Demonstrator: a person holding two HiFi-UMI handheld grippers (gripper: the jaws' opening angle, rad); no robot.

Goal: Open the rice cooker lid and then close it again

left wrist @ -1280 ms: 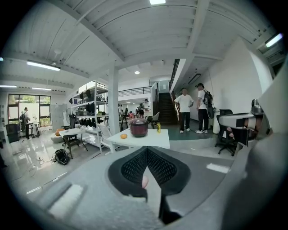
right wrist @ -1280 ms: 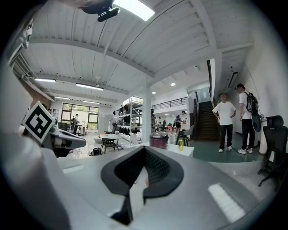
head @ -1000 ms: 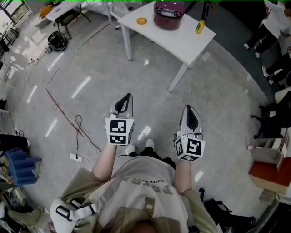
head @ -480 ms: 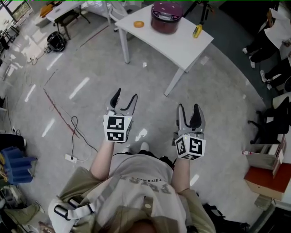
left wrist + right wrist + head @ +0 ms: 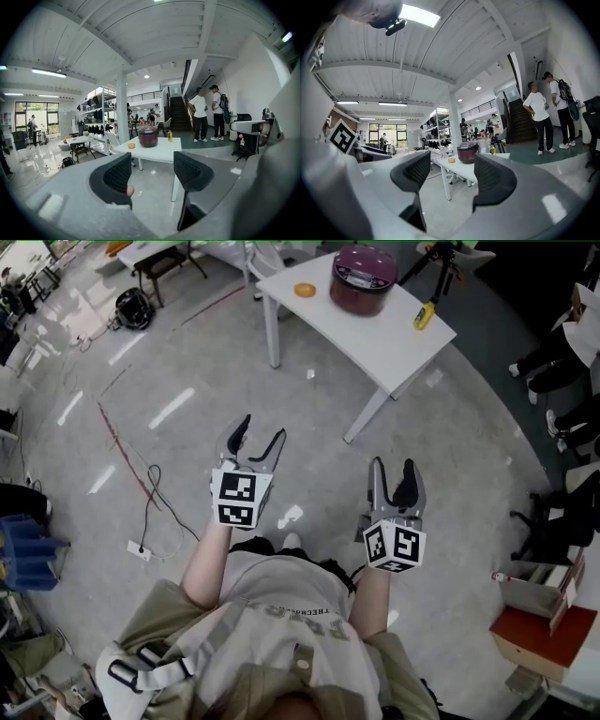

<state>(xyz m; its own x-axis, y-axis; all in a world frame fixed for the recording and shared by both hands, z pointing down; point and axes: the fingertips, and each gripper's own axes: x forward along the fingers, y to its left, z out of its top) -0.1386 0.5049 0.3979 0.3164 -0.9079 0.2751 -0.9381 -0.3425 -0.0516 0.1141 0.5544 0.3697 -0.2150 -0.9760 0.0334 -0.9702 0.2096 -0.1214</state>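
our left gripper (image 5: pixel 262 432) hangs in the air at waist height over the grey floor (image 5: pixel 187 381). its jaws stand partly apart and have just been opening, and in the left gripper view (image 5: pixel 152 176) only floor and the far table show between them. our right gripper (image 5: pixel 394 470) is level beside it, well apart from it, and its jaws too are half spread and have just been opening, with nothing between the pads (image 5: pixel 450 178). each gripper carries its marker cube (image 5: pixel 236 500) on the near end, above our forearms.

the rice cooker (image 5: pixel 364 279) is well ahead of both grippers and neither of them touches it. it is dark purple and round, and it stands on the far part of the white table (image 5: pixel 375 338) with its lid (image 5: pixel 366 259) down. both gripper views face it: it shows just above the gap in the left gripper view (image 5: pixel 148 136) and between the jaw tops in the right gripper view (image 5: pixel 467 152).

an orange round thing (image 5: pixel 305 290) lies on the table to the cooker's left, and a yellow object (image 5: pixel 424 315) to its right, near the table's edge. a dark cable (image 5: pixel 150 493) trails over the floor to our left. two people (image 5: pixel 200 115) stand by a staircase (image 5: pixel 178 112) beyond the table.
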